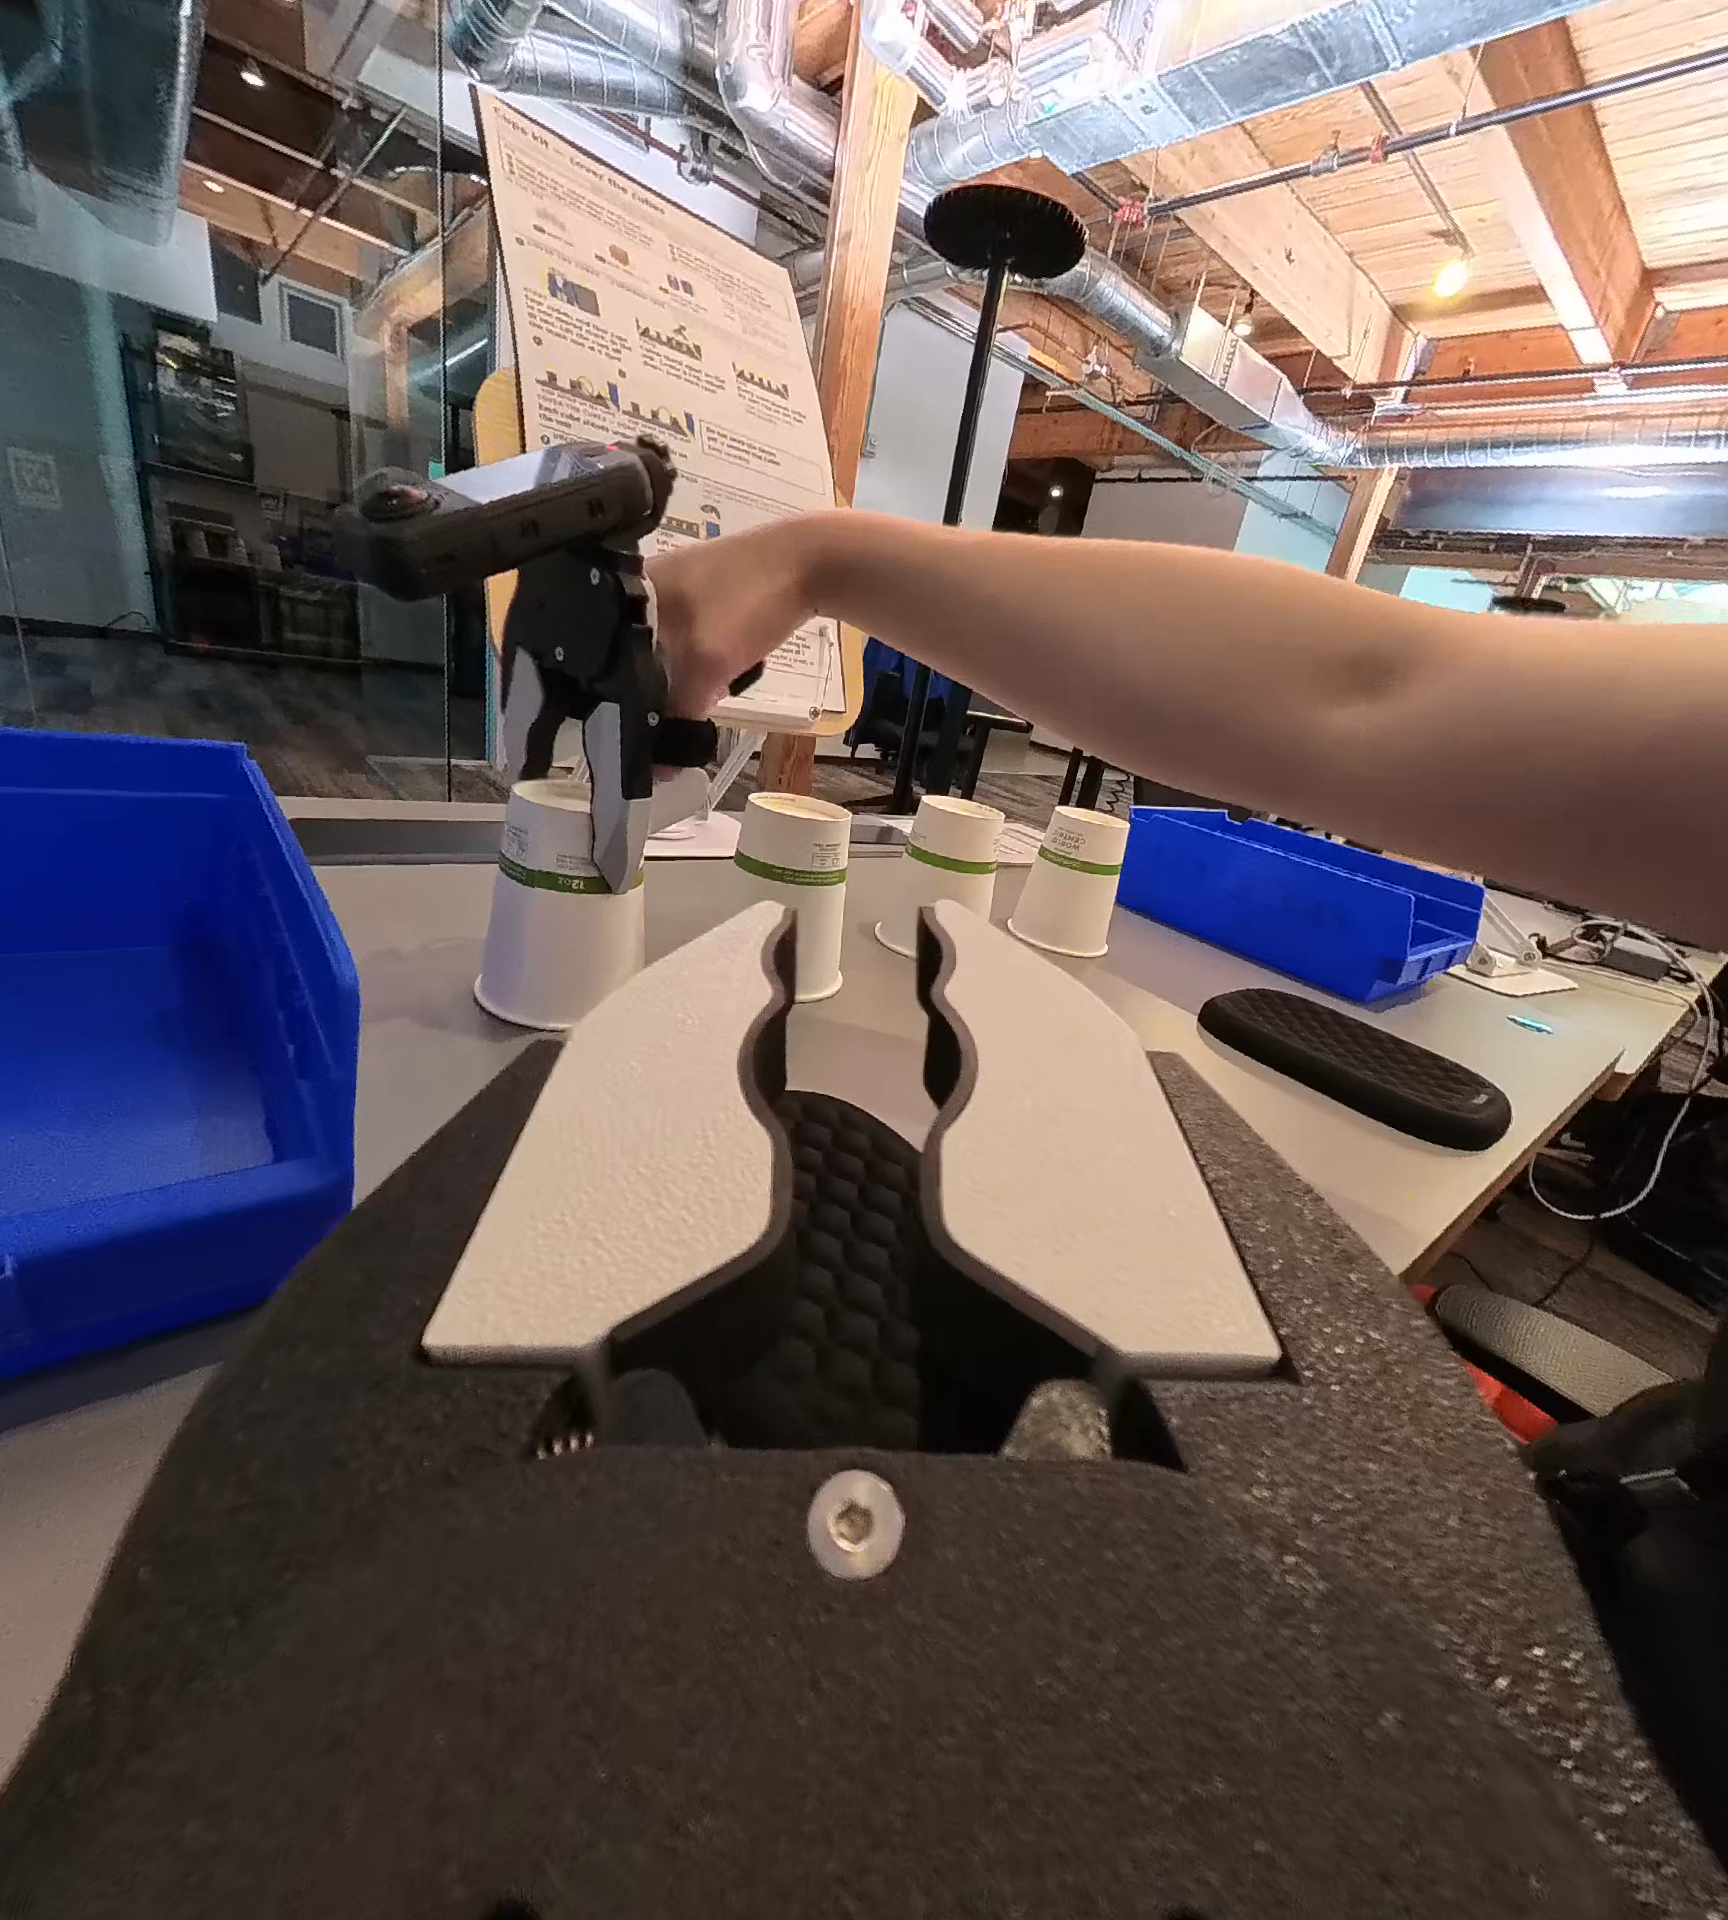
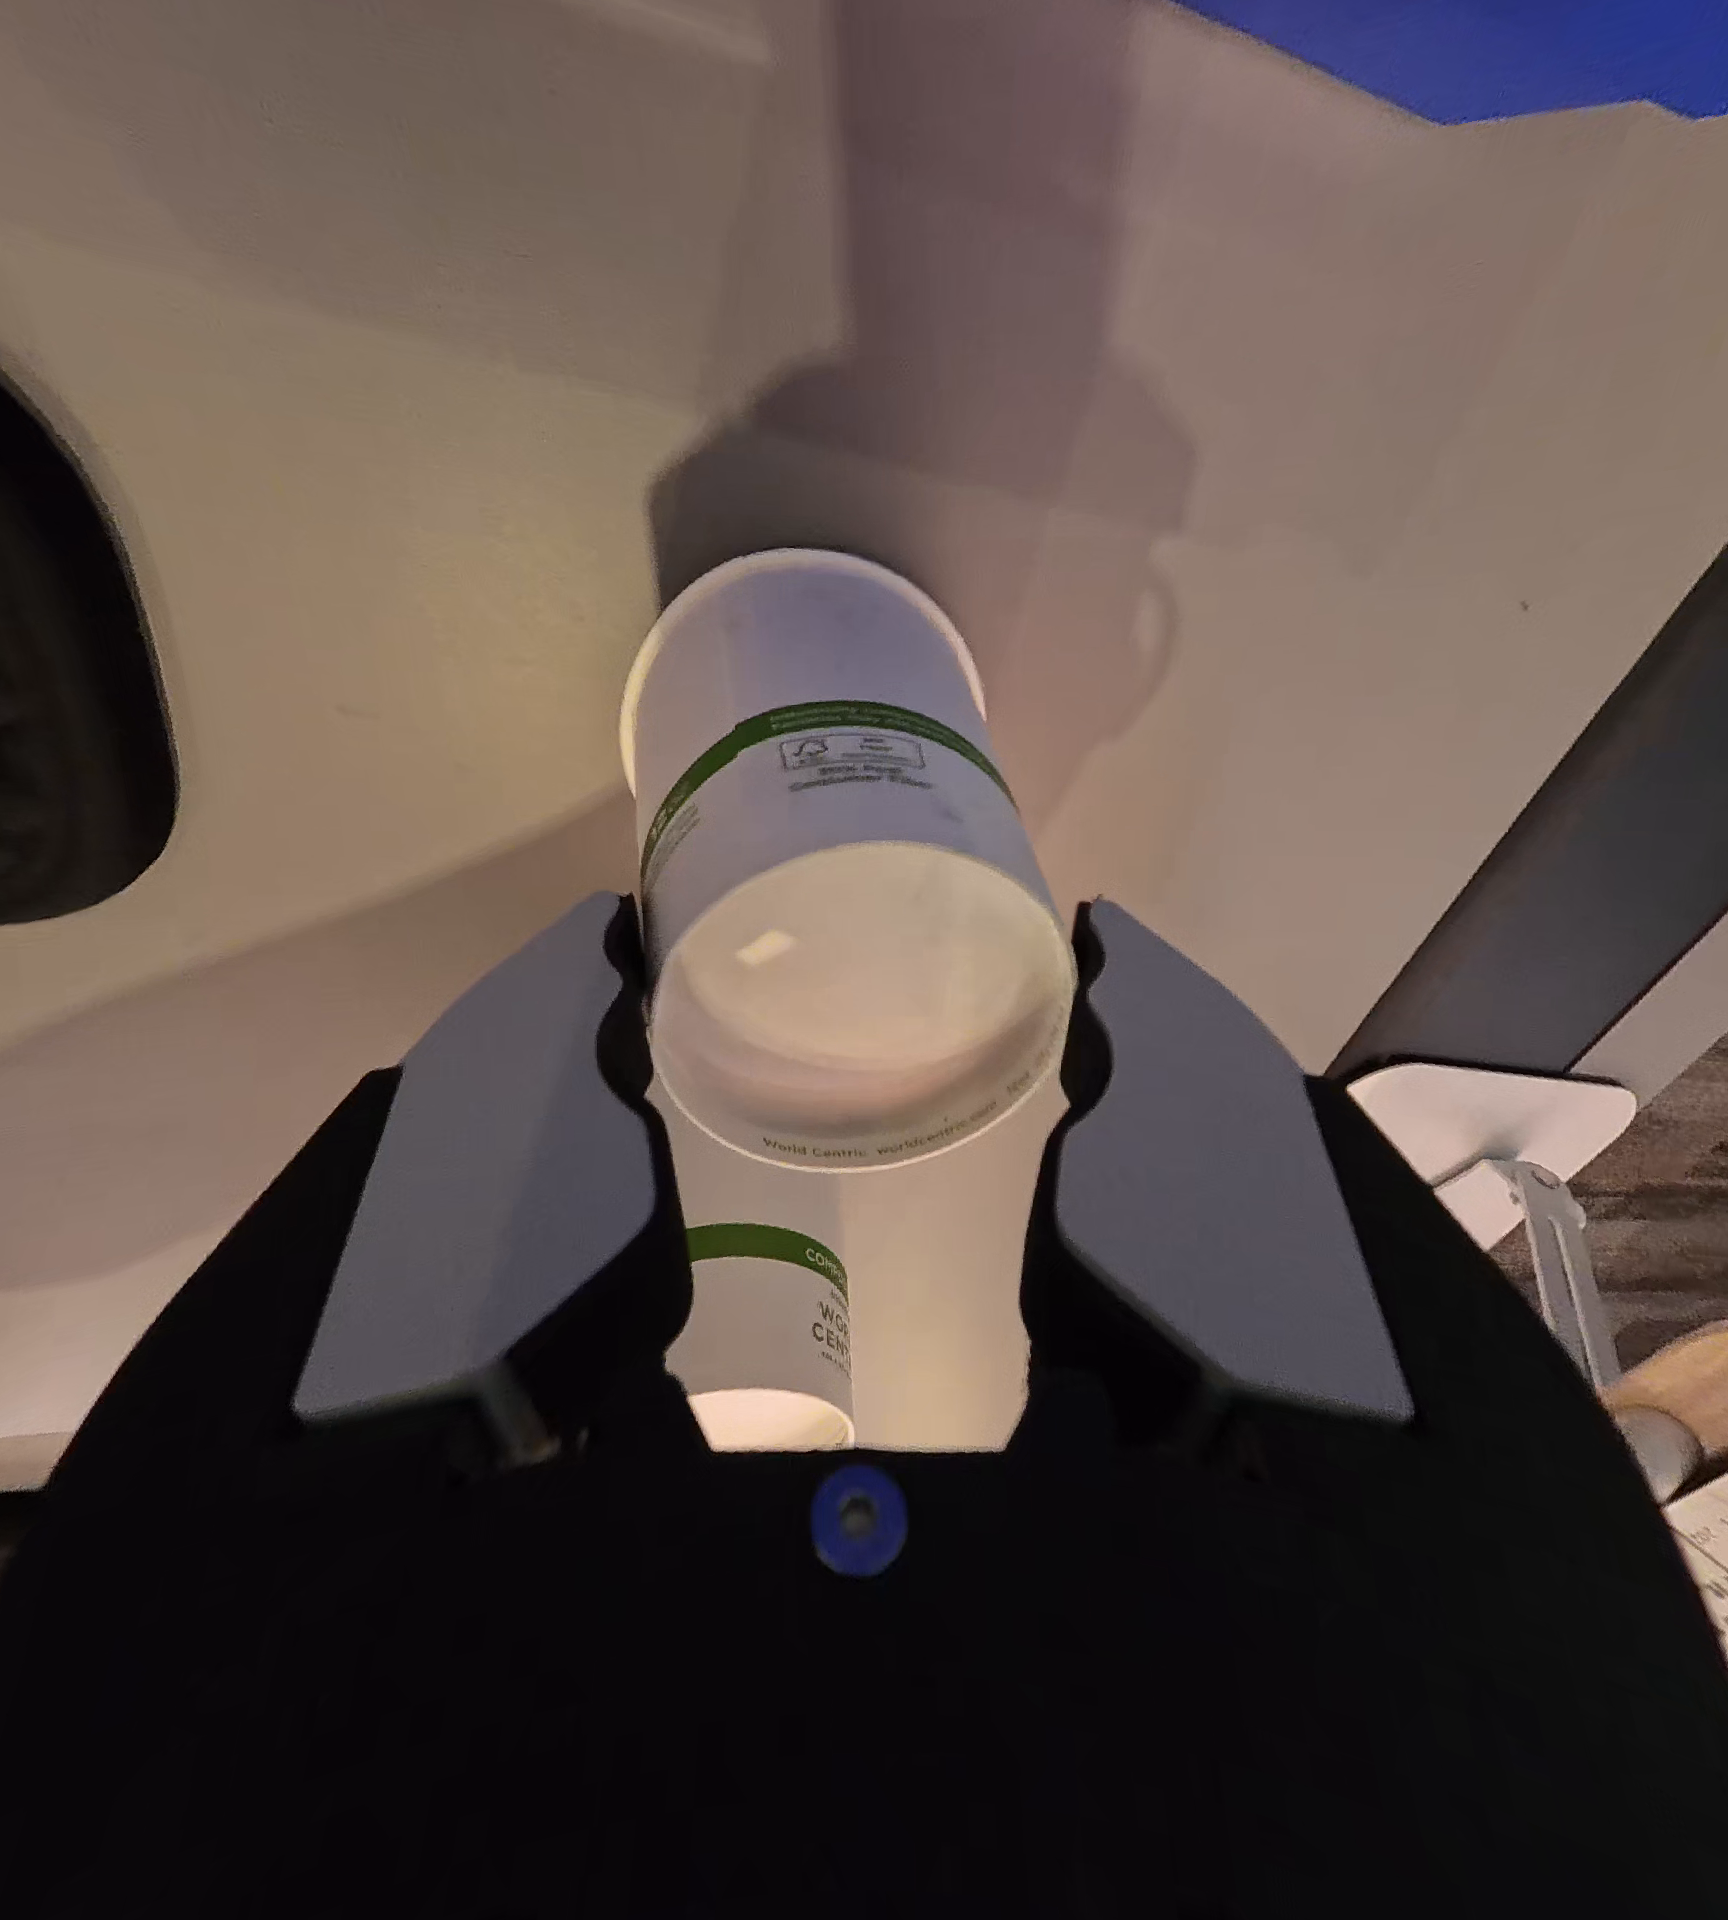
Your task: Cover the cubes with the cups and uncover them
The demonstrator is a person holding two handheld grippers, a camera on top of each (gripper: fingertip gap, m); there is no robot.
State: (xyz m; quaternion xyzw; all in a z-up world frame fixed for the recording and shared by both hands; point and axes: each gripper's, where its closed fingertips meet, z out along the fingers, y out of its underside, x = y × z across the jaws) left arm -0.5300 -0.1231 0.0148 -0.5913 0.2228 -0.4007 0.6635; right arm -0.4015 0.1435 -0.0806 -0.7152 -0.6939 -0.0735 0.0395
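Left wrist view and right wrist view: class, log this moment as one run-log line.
right gripper: fingers around leftmost cup | left gripper: open, idle | cups: four inverted | cubes: none visible

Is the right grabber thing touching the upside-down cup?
Touching. In the right wrist view, the right hand-held gripper has both fingers pressed against the sides of the upside-down cup, no gap showing.

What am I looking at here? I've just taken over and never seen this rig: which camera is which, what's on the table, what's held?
A person holds two handheld grippers; each carries a camera looking along its fingers. The left wrist view shows the left gripper low over the grey table, open and empty. Four white paper cups stand upside down in a row, between two blue bins. The right gripper reaches across to the leftmost cup. The right wrist view looks down on that cup, fingers either side of its base, seemingly gripping it. No cubes show.
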